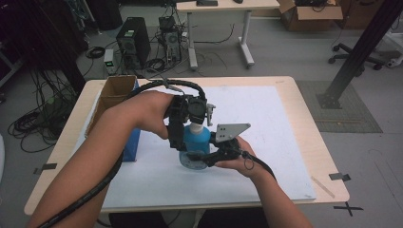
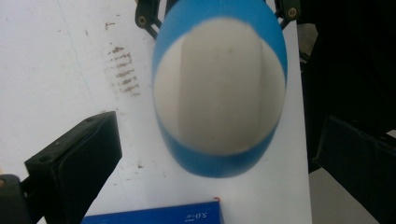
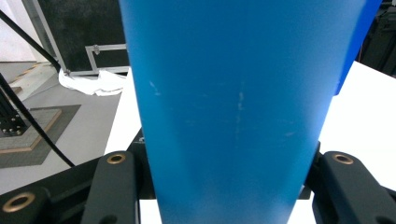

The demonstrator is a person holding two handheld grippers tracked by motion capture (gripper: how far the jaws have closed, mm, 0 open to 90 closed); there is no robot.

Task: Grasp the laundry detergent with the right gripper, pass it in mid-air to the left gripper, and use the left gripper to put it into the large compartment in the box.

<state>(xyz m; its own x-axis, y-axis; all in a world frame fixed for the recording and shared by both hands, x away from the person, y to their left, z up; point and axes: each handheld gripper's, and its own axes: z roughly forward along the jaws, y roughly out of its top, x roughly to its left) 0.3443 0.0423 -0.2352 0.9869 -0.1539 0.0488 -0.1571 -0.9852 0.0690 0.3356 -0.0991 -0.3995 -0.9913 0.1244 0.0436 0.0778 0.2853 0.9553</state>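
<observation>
The right hand-held gripper [image 1: 199,156] is pinching the blue plastic bottle [image 1: 196,140]; the left hand-held gripper [image 1: 190,124] is spread, probably poised over the white cap [image 2: 219,93], needing centring.

Bottle [image 1: 197,140] right of box [image 1: 112,102]

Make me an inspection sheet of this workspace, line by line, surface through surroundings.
Surface: wooden table under a white sheet, which shows dirt marks in the left gripper view.
Job's things: blue bottle with a white cap, upright.
Clutter: open cardboard box; blue box beside it.
Grippers: right gripper shut on the blue bottle low down; left gripper above the white cap, fingers apart.
Cables: black cable along the left forearm.
Surroundings: computer tower, desk, loose floor cables.
</observation>
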